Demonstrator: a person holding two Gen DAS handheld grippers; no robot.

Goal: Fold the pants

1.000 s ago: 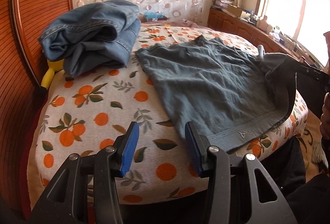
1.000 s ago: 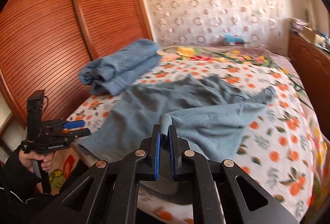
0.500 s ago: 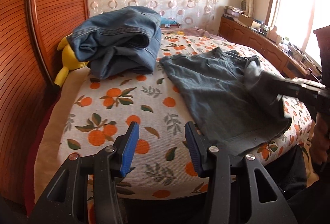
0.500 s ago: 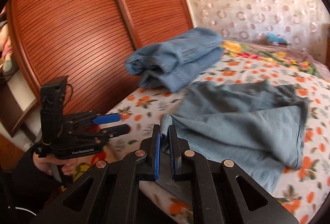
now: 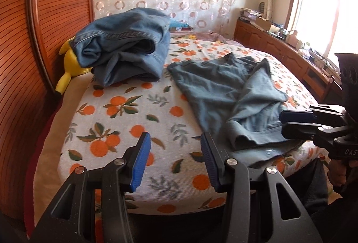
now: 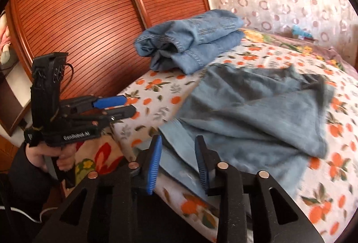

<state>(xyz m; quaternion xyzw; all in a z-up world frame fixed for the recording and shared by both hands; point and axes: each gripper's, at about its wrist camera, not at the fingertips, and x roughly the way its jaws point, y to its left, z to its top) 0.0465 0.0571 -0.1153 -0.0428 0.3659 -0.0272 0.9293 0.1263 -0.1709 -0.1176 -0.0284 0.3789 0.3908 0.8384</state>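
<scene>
The grey-blue pants (image 5: 226,95) lie half-folded on my bed (image 5: 125,122), waistband at its near edge. My right gripper (image 6: 177,162) is opening, its jaws over the waistband, pressing nothing. My left gripper (image 5: 173,158) hangs released above bare sheet; folded jeans (image 5: 125,50) sit beyond.

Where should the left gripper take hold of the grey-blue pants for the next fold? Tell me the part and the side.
Judging by the pose, grip the grey-blue pants at the left edge of the waistband, by the near bed edge. Come in from the front with the left gripper: that hem lies flat, uncovered and closest to its open fingers.
</scene>
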